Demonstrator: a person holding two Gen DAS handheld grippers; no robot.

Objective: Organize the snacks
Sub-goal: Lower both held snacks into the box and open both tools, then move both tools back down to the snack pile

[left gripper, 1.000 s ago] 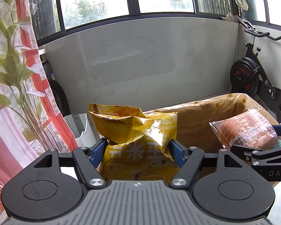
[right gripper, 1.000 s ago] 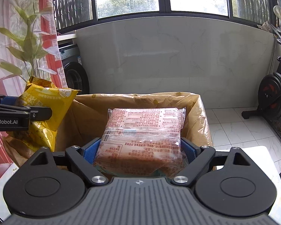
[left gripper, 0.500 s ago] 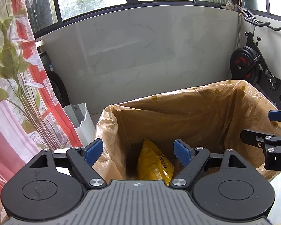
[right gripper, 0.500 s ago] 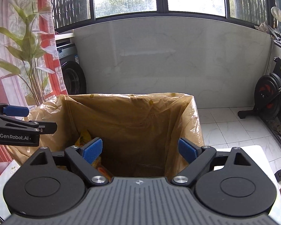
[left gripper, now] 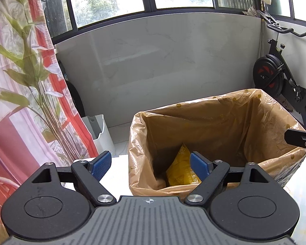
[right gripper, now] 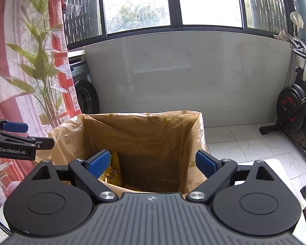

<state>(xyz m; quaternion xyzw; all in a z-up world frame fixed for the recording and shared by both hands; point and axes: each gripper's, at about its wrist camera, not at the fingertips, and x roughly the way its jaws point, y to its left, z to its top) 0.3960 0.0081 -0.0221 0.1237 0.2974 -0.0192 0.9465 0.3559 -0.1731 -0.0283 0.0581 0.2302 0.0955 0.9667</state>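
A bin lined with a tan plastic bag (left gripper: 244,110) (right gripper: 144,130) stands in front of both grippers. A yellow snack bag (left gripper: 181,171) (right gripper: 114,171) lies inside it, toward its left side. The pink packet is not visible in either view. My left gripper (left gripper: 150,164) stands open and empty at the bin's near left rim. My right gripper (right gripper: 152,163) hovers over the bin's near edge with nothing between its blue pads (right gripper: 98,163), its jaws still opening. Each gripper shows at the edge of the other's view.
A white table top (left gripper: 116,173) holds the bin. A red and white curtain with a leafy plant (left gripper: 30,77) hangs at the left. A white container (left gripper: 98,130) and a washing machine (right gripper: 85,94) stand behind. An exercise bike (right gripper: 295,106) is at the right, on a tiled floor.
One second ago the left gripper held the yellow bag and the right the pink packet over the bin. Both let go, the snacks dropped in, and both grippers drew back, the left shifting leftward.
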